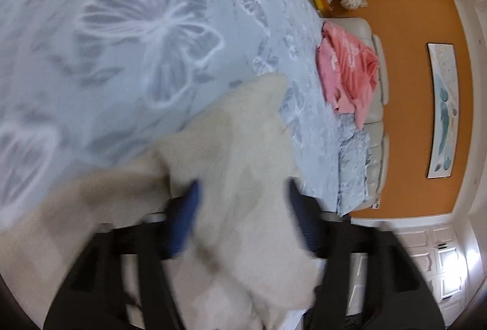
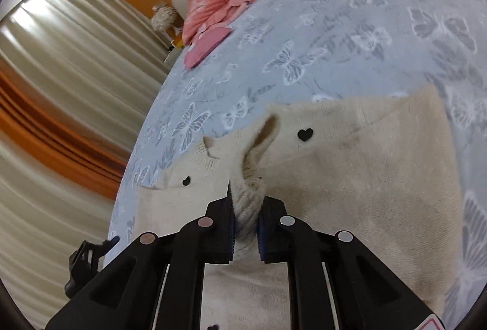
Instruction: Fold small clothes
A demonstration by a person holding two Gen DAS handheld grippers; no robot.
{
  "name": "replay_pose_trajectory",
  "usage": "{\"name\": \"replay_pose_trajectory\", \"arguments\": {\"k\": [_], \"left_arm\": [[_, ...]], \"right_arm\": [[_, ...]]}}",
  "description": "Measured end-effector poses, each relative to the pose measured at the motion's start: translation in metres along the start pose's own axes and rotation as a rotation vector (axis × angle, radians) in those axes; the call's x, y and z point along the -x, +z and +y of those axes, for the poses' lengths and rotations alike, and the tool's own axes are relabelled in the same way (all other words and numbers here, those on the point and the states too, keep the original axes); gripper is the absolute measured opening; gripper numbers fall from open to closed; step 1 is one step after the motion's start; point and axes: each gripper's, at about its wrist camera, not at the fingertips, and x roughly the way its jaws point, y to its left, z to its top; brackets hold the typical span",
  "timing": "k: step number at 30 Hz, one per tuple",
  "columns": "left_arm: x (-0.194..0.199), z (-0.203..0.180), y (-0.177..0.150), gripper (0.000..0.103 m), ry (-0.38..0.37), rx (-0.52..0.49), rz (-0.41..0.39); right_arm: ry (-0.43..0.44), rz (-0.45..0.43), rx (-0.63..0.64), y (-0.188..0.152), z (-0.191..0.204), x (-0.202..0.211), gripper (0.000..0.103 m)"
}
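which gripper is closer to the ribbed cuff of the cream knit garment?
Right. The right gripper is shut on the ribbed cuff of the cream knit garment. The left gripper stands open with blurred cream cloth between its fingers; the cuff isn't visible there.

Fuzzy knit cream garment (image 2: 350,165) on matt printed bedsheet (image 2: 304,25).
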Motion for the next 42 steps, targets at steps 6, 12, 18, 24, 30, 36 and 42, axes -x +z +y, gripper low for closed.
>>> {"name": "replay_pose_trajectory", "arguments": {"k": [6,12,18,24,30,36,42], "left_arm": [[-0.014,0.012,0.009,0.066,0.021,0.017,-0.003],[-0.016,-0.025,0.037,0.016,-0.042,-0.082,-0.069],[-0.038,0.004,0.023,0.007,0.071,-0.124,-0.041],[-0.039,0.013,0.018,0.008,0.064,-0.172,-0.044],[-0.036,0.003,0.008,0.014,0.117,-0.286,0.006],[0.063,0.030,-0.033,0.076,0.145,-0.448,0.075],[0.142,0.097,-0.093,0.086,0.248,-0.477,0.160]], "right_arm": [[-0.003,-0.028,0.025,0.008,0.005,0.016,0.011],[-0.118,-0.122,0.122,0.012,-0.019,0.057,0.009],[-0.209,0.009,0.032,-0.018,-0.084,0.029,0.009],[-0.227,0.040,0.027,-0.033,-0.104,0.019,0.009],[-0.197,0.001,-0.032,-0.054,-0.088,0.088,0.054],[-0.121,0.158,-0.087,-0.190,-0.111,0.185,0.058],[-0.001,0.337,-0.190,-0.291,-0.090,0.187,0.058]]}}
